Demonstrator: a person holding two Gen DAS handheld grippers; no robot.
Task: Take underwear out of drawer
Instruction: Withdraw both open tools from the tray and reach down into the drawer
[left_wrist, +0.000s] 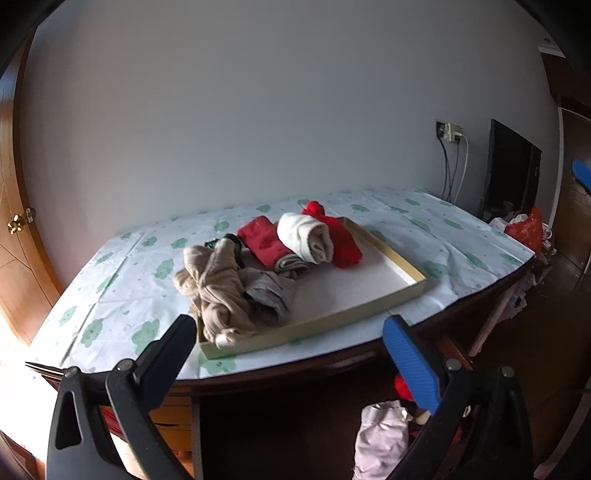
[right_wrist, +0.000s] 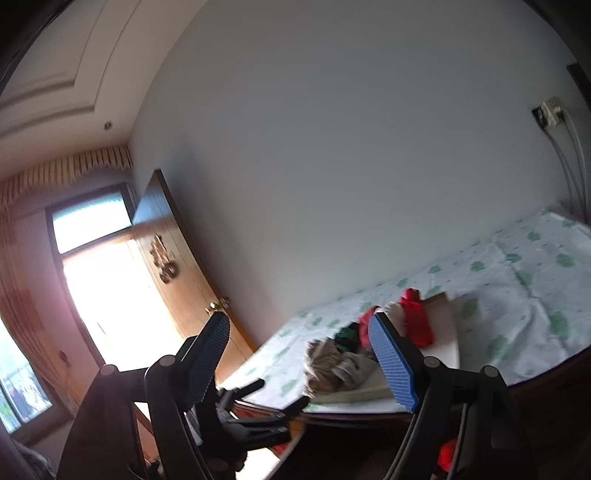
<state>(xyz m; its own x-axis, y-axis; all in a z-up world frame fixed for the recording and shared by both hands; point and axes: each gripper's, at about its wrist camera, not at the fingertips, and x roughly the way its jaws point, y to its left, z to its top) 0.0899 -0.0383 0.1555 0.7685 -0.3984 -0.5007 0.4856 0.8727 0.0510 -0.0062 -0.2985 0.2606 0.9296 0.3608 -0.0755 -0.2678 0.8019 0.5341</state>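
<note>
Plainly, both grippers — left gripper (left_wrist: 291, 350), right gripper (right_wrist: 308, 349) — hold fingers apart, empty, short of the drawer (left_wrist: 388, 275).

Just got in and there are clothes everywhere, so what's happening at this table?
A person holds a gripper in each hand, and both the left gripper and the right gripper hang open and empty in front of the table. A shallow tray on the table holds rolled clothes: a beige bundle, a white roll and red pieces. Nothing is being gripped right now.
</note>
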